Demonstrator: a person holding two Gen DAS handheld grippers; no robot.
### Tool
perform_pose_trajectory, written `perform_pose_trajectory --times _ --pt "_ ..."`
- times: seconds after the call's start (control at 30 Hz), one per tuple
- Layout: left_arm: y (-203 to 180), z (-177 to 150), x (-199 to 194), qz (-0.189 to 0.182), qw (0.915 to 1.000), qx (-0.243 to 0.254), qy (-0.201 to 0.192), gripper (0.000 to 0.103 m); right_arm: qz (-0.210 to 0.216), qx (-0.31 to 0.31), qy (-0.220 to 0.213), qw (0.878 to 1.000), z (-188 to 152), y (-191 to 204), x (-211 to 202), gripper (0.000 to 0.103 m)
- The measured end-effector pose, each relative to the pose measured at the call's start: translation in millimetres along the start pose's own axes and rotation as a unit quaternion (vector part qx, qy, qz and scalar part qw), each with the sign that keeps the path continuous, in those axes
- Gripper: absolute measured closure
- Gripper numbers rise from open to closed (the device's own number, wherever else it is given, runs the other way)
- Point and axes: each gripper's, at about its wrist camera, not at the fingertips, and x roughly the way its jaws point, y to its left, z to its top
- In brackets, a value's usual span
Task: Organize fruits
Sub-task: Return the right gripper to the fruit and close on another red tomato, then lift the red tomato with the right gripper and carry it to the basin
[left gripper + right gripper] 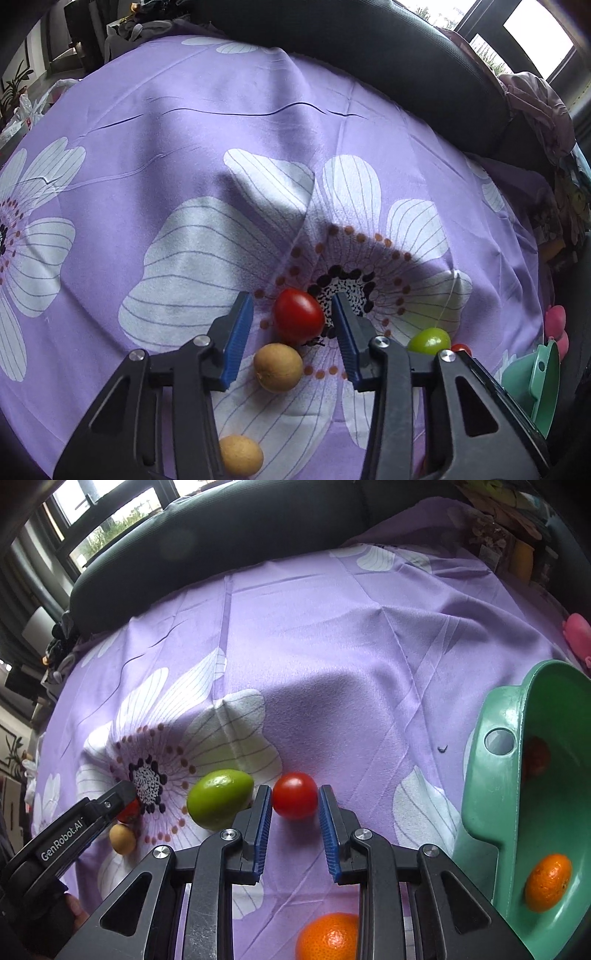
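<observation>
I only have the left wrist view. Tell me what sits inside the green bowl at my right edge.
Observer: An orange lies inside the green bowl; the right wrist view looks straight into it.
Operator: Report where the right tongs are.
Observer: The right tongs straddle a small red tomato, with the pads close on either side. I cannot tell whether they touch it.
Operator: Name anything near them that I miss.
Observer: A second orange lies on the purple cloth below the right tongs, at the bottom edge of that view.
</observation>
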Motion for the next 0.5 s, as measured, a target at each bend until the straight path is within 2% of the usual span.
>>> perform_pose_trajectory --times 0.1,0.27,0.4,0.5 --pt "-1.4 -0.2 0.6 0.004 1.0000 0.003 -0.004 0.063 0.002 0.003 0.003 1.000 0.9 0.3 2.5 0.075" --pt "-6.5 -1.0 3.4 0.022 0.9996 0.016 -0.013 0.076 -0.002 0.002 0.012 1.000 1.8 2.8 9.7 0.075" --pt "-5.8 0.1 5.3 0.022 0.9995 0.017 -0.017 0.076 -0.007 -0.004 0.009 1.000 2.1 4.4 11.8 0.075" --pt "-3.9 -0.9 4.0 0.017 0.9996 0.016 -0.018 0.076 0.013 -0.002 0.013 1.000 1.5 3.7 10.6 0.075"
